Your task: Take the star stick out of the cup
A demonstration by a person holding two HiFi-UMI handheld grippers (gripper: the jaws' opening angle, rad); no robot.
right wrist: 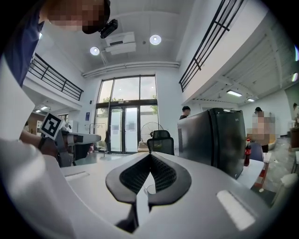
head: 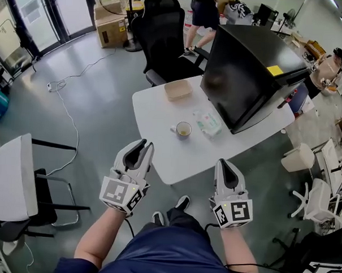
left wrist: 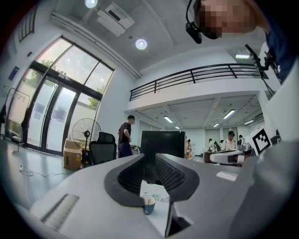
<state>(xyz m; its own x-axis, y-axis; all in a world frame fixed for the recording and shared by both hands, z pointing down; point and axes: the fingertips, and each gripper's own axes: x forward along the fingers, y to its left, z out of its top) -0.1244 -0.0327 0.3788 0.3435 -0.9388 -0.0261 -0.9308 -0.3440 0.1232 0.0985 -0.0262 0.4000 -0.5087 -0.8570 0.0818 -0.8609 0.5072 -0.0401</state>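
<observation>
A small cup (head: 184,129) stands near the middle of the white table (head: 155,110), with a pale yellowish inside; I cannot make out a star stick in it. Seen from the left gripper view it is a blue cup (left wrist: 148,204) low between the fingers, some way off. My left gripper (head: 147,143) hovers at the table's near edge, below and left of the cup, its jaws a little apart and empty (left wrist: 149,161). My right gripper (head: 223,162) is off the near right edge with its tips together (right wrist: 150,155), holding nothing.
A packet of wipes (head: 207,122) lies right of the cup and a tan tray (head: 178,89) behind it. A big black box (head: 248,63) fills the table's right end. A black office chair (head: 164,31) stands behind, a white chair (head: 11,177) at left.
</observation>
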